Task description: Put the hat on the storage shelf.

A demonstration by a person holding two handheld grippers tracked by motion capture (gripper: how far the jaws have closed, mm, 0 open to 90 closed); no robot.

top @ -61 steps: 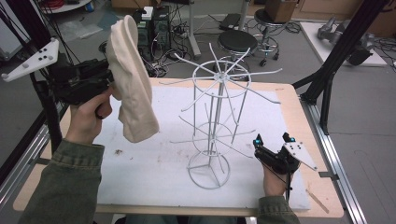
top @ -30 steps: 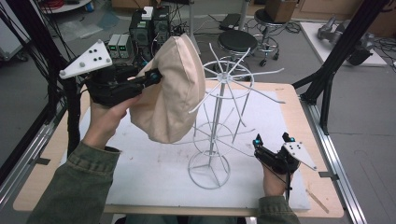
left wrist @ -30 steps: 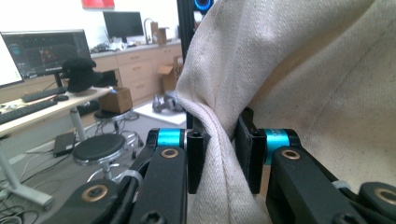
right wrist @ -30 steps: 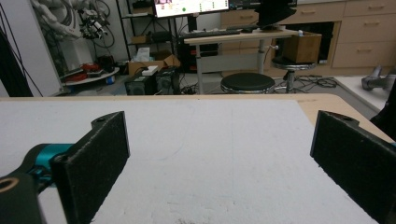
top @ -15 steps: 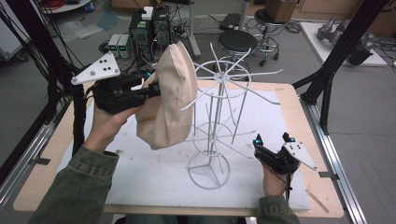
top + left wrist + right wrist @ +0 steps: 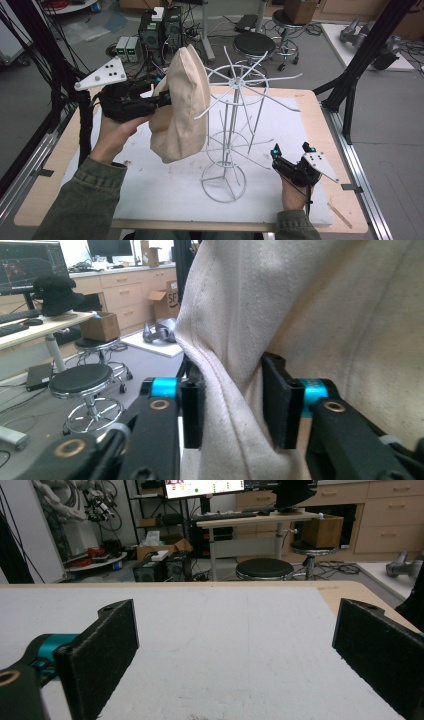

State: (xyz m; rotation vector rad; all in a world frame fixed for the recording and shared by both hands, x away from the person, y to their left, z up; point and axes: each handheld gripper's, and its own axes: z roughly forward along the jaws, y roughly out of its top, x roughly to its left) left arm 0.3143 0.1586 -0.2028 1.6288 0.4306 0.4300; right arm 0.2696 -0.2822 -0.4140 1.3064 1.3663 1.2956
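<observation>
Jaws of the left gripper (image 6: 162,98) have just been opening; in the left gripper view a fold of the cream canvas cloth bag (image 6: 320,340) sits between the black pads (image 6: 192,412), the left pad apart from the fabric, the right one touching or nearly so. Grip reads as slack, not clamped.

Bag hangs upper centre-left of the high view (image 6: 181,112), draped against an outer arm of the white wire display rack (image 6: 235,125), which stands mid-frame on the white mat covering the wooden table (image 6: 320,102). Whether the cloth is truly hooked on a prong cannot be told; the bag hides that spot.

Right gripper (image 6: 292,150) rests low on the mat at lower right of the high view, jaws wide apart, nothing between them; the right gripper view confirms bare mat between its pads (image 6: 102,650).

Judgement: step in hand is the release of the bag onto the rack.
- Open fully before backing away, so the seam does not drag.
- Withdraw along the jaw line, away from the prongs.
- Steadying the rack base with the right gripper would guard against tipping.
</observation>
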